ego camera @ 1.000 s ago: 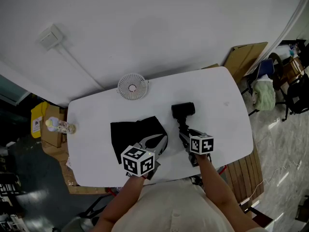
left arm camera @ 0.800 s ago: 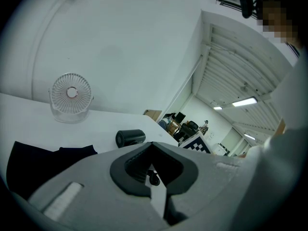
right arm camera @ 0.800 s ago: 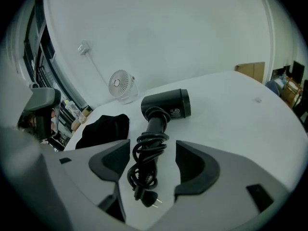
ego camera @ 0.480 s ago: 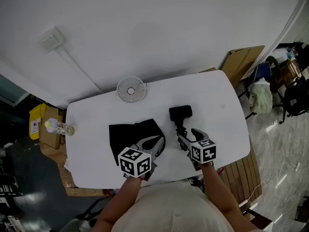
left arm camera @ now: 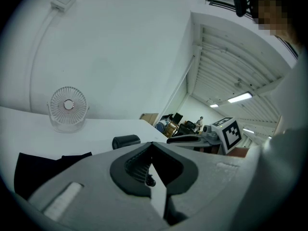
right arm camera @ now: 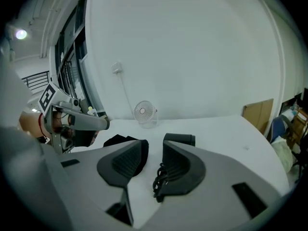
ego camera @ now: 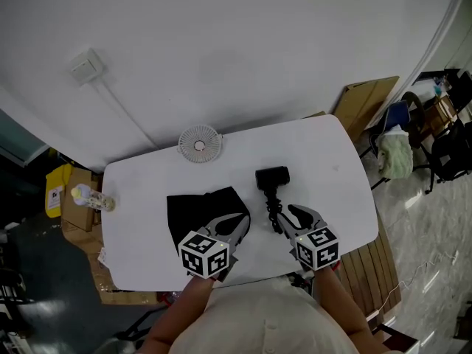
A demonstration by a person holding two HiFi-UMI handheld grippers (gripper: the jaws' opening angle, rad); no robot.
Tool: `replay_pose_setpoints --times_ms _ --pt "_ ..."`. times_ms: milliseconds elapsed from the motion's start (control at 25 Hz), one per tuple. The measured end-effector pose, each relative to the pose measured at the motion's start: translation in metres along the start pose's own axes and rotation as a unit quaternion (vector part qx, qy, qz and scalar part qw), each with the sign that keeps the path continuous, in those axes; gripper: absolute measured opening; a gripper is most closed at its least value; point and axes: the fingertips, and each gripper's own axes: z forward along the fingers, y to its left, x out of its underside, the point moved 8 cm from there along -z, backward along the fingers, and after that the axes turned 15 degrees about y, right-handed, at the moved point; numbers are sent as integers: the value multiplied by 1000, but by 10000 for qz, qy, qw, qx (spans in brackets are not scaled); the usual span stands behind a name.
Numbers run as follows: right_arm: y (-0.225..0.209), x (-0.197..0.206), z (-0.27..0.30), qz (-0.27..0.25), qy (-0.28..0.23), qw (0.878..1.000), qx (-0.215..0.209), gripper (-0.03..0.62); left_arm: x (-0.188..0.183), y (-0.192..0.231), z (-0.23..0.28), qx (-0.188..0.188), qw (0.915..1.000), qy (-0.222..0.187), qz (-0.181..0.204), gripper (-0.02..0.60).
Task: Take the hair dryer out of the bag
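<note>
Now R claw (ego camera: 299, 214) half open, just been closing, empty; L claw (ego camera: 234, 223) shut by bag (ego camera: 192, 209).

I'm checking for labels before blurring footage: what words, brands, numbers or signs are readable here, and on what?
No text is readable in any view.
Yellow container beside the table: pale label, too small to read.
Bottle: label blurred, unreadable.
Left marker cube and right marker cube: black-and-white square patterns only, no letters or numbers.
</note>
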Motion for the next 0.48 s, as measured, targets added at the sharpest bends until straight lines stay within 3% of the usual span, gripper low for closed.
replay_pose_setpoints --times_ms 200,480 --pt "11 3 -24 -81 -236 9997 -1 36 1 -17 -4 48 9998 23 200 11" --pt "25 8 -44 -97 -423 9990 -111 17 7 -33 -9 99 9993 75 357 11"
